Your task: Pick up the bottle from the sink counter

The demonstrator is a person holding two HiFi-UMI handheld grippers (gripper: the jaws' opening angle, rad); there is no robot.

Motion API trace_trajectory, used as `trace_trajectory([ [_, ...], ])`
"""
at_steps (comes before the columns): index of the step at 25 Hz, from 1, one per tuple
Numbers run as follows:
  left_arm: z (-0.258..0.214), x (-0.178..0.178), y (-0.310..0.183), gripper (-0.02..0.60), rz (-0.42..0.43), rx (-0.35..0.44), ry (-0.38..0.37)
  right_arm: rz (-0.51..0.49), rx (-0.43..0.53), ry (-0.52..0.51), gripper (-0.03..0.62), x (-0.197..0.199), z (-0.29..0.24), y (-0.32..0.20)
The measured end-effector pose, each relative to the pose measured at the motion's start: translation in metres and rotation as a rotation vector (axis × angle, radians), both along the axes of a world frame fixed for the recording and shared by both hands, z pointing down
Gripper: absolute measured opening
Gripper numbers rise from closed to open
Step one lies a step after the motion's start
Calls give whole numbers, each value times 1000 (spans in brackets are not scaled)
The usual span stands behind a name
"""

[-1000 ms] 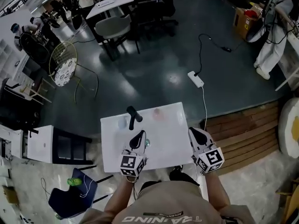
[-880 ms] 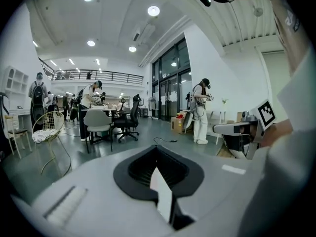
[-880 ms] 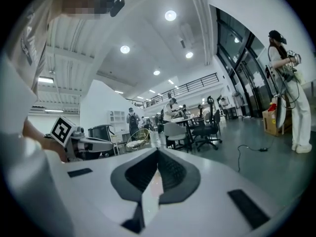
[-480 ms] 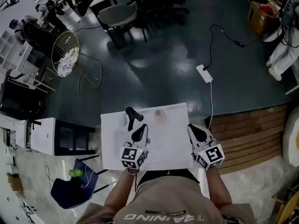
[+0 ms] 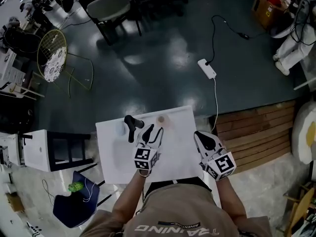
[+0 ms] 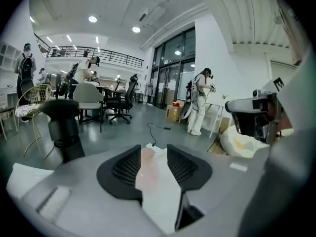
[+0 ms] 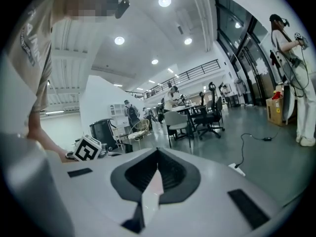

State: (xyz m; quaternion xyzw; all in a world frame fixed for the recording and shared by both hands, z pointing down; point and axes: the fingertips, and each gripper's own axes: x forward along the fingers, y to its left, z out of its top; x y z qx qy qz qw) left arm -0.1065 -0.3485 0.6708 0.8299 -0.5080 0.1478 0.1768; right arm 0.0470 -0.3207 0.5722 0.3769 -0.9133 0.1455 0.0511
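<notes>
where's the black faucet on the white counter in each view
Head view: black faucet at centre, on the white counter's far left.
Left gripper view: faucet at left, mid-height.
Right gripper view: not in it.
Shared landmark: black floor cable.

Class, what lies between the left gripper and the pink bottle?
Only a short stretch of bare white counter, as the head view shows. The left gripper's jaws are opening with nothing between them; the bottle stands just past their tips.
</notes>
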Motion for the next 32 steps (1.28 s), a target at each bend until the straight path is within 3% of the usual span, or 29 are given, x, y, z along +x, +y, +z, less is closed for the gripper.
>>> trace_trajectory([
  [9, 40, 13, -41, 158, 52, 2, 4, 0, -49, 92, 11, -8, 22, 0],
  [14, 56, 20, -50, 158, 77, 14, -39, 14, -98, 87, 11, -4, 32, 1],
  [20, 60, 25, -62, 156, 64, 78, -27, 48, -165, 7, 11, 0, 29, 2],
  [25, 58, 33, -64, 131, 145, 164, -90, 53, -198, 7, 11, 4, 39, 8],
  [32, 59, 37, -62, 126, 186, 140, -104, 37, -175, 9, 11, -2, 31, -2],
])
